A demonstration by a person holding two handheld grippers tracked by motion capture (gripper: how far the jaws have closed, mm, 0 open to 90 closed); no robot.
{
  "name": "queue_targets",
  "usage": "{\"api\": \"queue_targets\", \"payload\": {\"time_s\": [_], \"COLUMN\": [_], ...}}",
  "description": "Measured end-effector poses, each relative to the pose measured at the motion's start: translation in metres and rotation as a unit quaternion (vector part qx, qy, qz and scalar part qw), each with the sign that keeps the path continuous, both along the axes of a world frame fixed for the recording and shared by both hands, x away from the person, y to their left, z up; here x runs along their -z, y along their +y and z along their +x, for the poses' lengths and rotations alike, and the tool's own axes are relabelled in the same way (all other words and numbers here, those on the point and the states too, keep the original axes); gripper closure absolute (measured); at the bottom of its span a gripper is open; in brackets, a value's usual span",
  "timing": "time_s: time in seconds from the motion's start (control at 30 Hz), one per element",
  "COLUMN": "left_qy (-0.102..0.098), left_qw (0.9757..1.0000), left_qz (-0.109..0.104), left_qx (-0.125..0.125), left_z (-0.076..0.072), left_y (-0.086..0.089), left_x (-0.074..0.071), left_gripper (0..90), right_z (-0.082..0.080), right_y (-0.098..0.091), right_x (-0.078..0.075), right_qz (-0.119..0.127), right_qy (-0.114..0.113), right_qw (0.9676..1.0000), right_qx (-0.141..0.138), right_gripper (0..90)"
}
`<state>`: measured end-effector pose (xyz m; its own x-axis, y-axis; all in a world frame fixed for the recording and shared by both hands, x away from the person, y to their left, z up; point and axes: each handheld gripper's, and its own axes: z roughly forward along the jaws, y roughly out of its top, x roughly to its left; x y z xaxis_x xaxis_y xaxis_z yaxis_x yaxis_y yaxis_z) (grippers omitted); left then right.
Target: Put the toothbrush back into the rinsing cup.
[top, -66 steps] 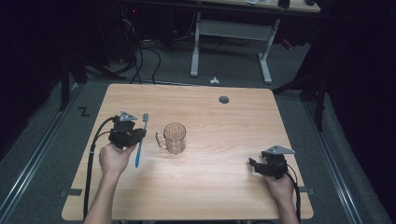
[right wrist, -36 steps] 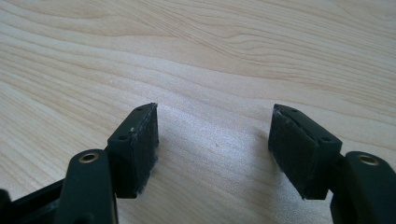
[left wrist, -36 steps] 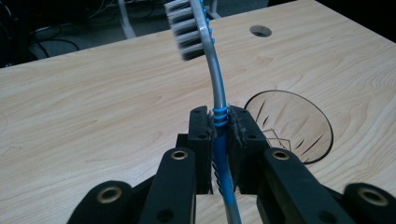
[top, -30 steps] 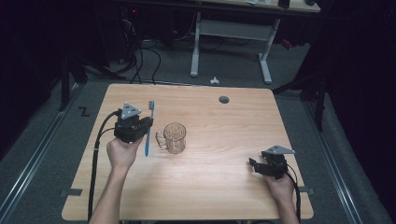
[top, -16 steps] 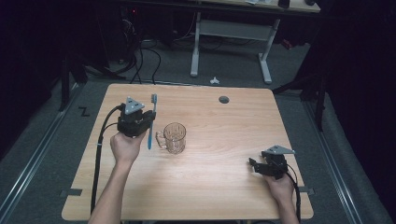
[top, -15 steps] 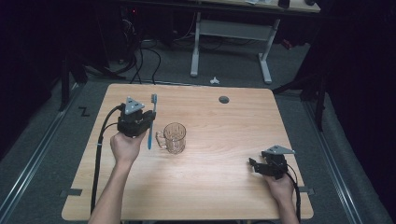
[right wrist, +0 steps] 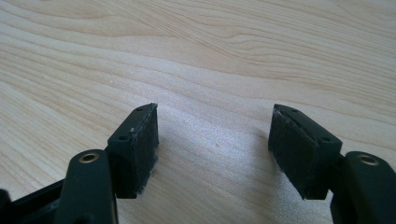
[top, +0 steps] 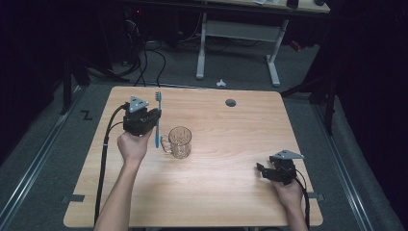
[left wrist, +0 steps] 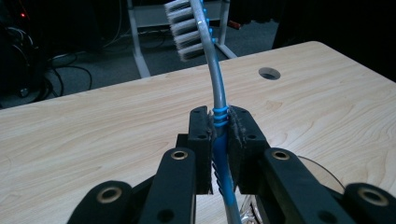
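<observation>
Toothbrush (top: 157, 119) has moved further up the table (top: 231, 192), we see it clamped in left gripper (top: 156, 118), just left of glass mug (top: 179, 142). Right gripper (top: 260, 169) unchanged, jaws wide.

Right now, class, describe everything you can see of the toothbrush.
The toothbrush has a blue ribbed grip, a pale grey, slightly curved neck and white bristles at the top. It stands about upright, head up, clamped at the grip between the left gripper's black jaws. In the high view it hangs above the table just left of the glass mug, not inside it.
</observation>
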<state>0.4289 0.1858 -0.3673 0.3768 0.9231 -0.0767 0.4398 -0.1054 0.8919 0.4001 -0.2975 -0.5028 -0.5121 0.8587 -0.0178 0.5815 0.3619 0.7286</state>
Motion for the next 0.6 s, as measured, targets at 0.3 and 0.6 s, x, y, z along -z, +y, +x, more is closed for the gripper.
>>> {"api": "queue_targets", "payload": {"time_s": [0.3, 0.6], "left_qy": [-0.007, -0.016], "left_qw": [0.9999, 0.9996], "left_qz": [-0.009, -0.018], "left_qx": [-0.006, -0.013], "left_z": [0.01, 0.02], "left_y": [-0.005, -0.009], "left_x": [-0.002, 0.0], "left_gripper": [80.5, 80.5], "right_z": [0.0, 0.0], "right_y": [0.0, 0.0], "right_x": [0.0, 0.0], "right_qz": [0.0, -0.002], "right_qy": [0.0, 0.0], "right_qw": [1.0, 1.0], "right_qx": [0.0, -0.004], "right_gripper": [33.8, 33.7]}}
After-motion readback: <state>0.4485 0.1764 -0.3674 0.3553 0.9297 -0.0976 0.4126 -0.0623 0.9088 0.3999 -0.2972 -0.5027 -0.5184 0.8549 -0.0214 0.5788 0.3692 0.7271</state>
